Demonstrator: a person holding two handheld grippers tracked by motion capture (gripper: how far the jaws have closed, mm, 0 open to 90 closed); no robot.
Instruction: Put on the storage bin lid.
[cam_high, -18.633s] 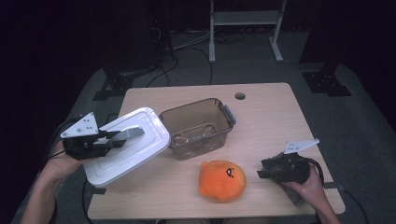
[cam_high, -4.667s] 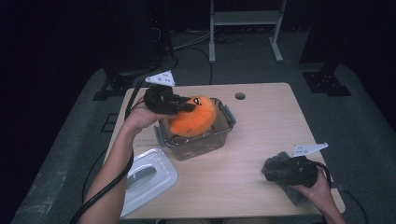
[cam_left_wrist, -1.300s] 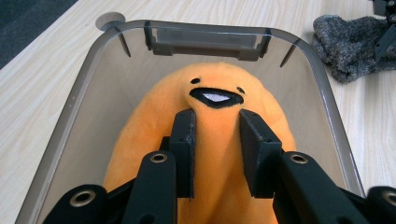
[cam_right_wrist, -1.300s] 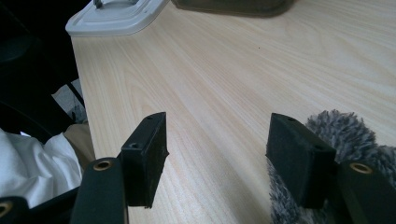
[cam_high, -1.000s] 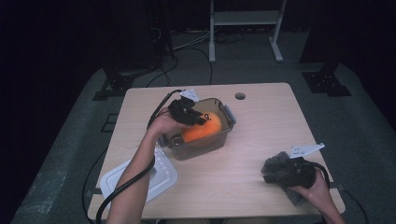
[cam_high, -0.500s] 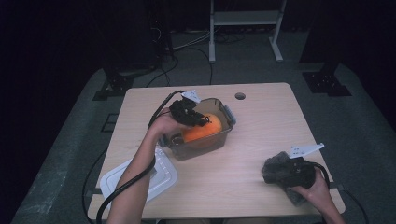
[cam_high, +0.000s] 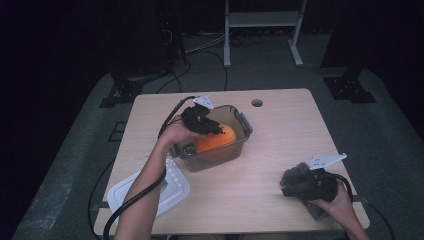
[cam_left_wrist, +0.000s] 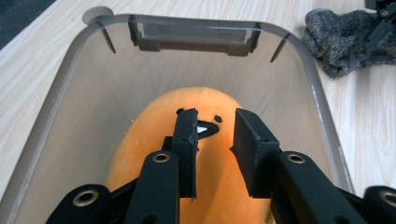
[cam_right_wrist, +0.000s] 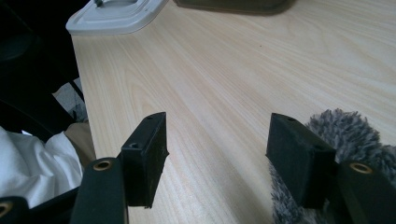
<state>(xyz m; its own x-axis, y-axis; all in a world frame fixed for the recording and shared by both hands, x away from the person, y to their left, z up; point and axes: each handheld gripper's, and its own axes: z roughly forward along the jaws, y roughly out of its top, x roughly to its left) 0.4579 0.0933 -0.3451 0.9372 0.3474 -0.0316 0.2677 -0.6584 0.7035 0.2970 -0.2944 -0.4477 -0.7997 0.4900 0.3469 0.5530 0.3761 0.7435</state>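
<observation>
Left gripper view, orange plush (cam_left_wrist: 154, 140) pinched by left gripper (cam_left_wrist: 215, 142), inside clear bin (cam_left_wrist: 322, 112)

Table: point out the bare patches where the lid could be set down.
Free: the table right of the tub, and the strip between lid and grey sock. Crowded: around the tub, where the left hand-held gripper holds the orange toy.

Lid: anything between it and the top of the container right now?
Yes. The left hand-held gripper reaches down into the container, its jaws pinched on the orange plush toy inside. That hand and forearm cross the rim on the side nearest the lid, which lies flat on the table.
</observation>
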